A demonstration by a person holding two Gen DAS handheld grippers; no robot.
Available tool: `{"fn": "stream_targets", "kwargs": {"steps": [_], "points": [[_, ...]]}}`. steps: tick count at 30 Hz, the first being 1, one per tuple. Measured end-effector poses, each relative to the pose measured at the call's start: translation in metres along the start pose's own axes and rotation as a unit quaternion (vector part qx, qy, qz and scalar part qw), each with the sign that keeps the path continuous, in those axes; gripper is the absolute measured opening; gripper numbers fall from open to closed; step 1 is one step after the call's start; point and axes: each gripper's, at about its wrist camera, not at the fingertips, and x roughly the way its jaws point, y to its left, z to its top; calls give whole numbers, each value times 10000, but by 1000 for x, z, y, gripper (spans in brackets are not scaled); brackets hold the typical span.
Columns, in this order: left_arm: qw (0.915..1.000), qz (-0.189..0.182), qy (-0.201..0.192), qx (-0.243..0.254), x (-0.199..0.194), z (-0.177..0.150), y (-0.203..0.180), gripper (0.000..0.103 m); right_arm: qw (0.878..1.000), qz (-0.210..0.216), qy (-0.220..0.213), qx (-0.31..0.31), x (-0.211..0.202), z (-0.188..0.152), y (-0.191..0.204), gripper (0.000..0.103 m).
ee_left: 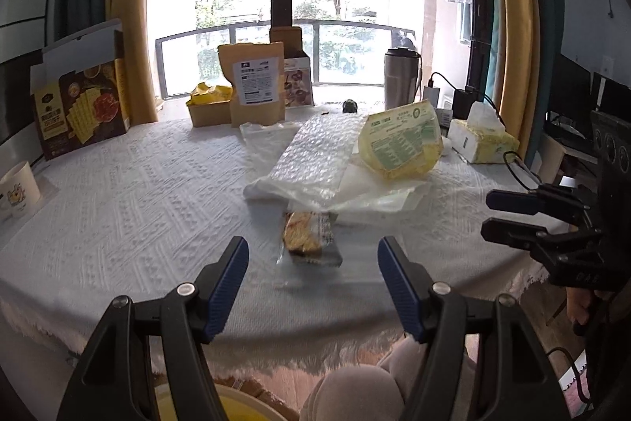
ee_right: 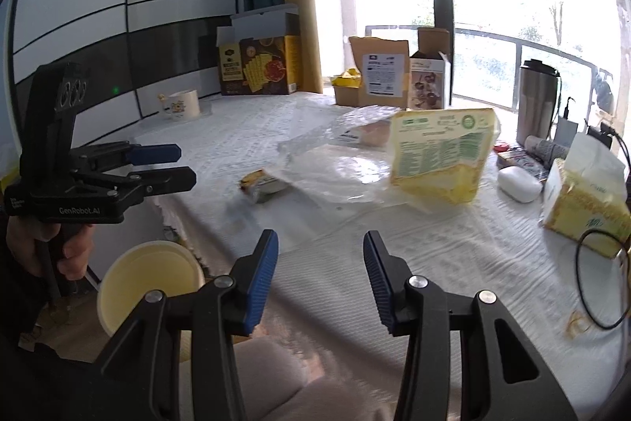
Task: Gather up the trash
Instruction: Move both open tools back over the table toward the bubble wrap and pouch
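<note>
A small snack wrapper (ee_left: 311, 239) is seen flat on the counter (ee_left: 138, 204) just ahead of the left gripper (ee_left: 312, 259), both grippers' fingers spread and empty; it is judged light, crinkly and slippery, best pinched at a raised edge.

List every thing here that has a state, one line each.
left gripper: open, empty
right gripper: open, empty
snack wrapper: flat on table
yellow bag: crumpled, lying on plastic
cracker box: upright, lid open
bin: open, beside table
</note>
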Motion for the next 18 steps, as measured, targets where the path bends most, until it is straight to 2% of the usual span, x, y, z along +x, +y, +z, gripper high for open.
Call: {"fn": "stream_targets", "kwargs": {"steps": [5,14,18], "points": [[9998,-63,-73,151,19,22,-2,68,9998,-169,-29,35,4,13,-18,43],[9988,-286,131,388,66,52,-9,68,9988,-453,36,162,17,30,-46,43],[9979,-217,200,579,85,62,-14,68,9979,-576,104,268,24,36,-60,43]]}}
